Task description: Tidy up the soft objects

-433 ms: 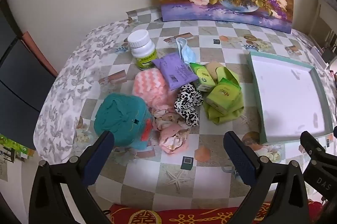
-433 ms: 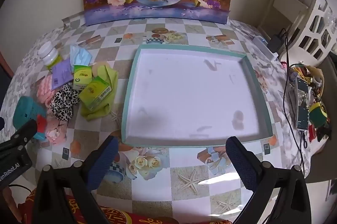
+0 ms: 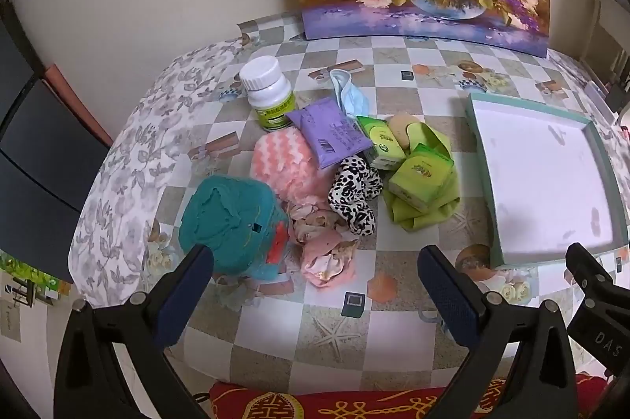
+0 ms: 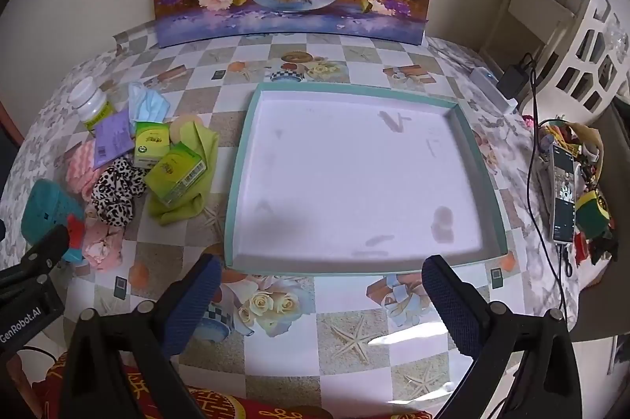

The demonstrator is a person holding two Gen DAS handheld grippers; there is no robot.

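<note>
On the checked, flower-printed table (image 3: pixel 393 308) we saw the soft things heaped to the left of a shallow teal-rimmed tray (image 4: pixel 240 167), whose white floor held nothing but faint smudges. The heap held a teal knitted bundle (image 3: pixel 228 218), a pink zigzag cloth (image 3: pixel 283 159), a leopard-print scrunchie (image 3: pixel 354 194), a crumpled pink floral fabric (image 3: pixel 327 245), a purple packet (image 3: pixel 330 135) with a barcode, two green tissue packs (image 3: pixel 421 178) lying on a lime cloth (image 3: pixel 417 218), and a pale blue face mask (image 3: pixel 350 92). A white-capped bottle (image 3: pixel 267 88) stood behind them; we could not read its green label, nor the print on the packs.

The left gripper (image 3: pixel 315 297) hung wide, with nothing between its fingers, over the near edge of the heap; its left finger covered part of the teal bundle. The right gripper (image 4: pixel 323 301) was equally wide and empty, above the table just before the tray's near rim. On its body, cut off at the left view's edge, we read "DAS"; the left one bore "GenRobot.AI" in the right view. A phone (image 4: pixel 563 198) lay on the cluttered right side.
</note>
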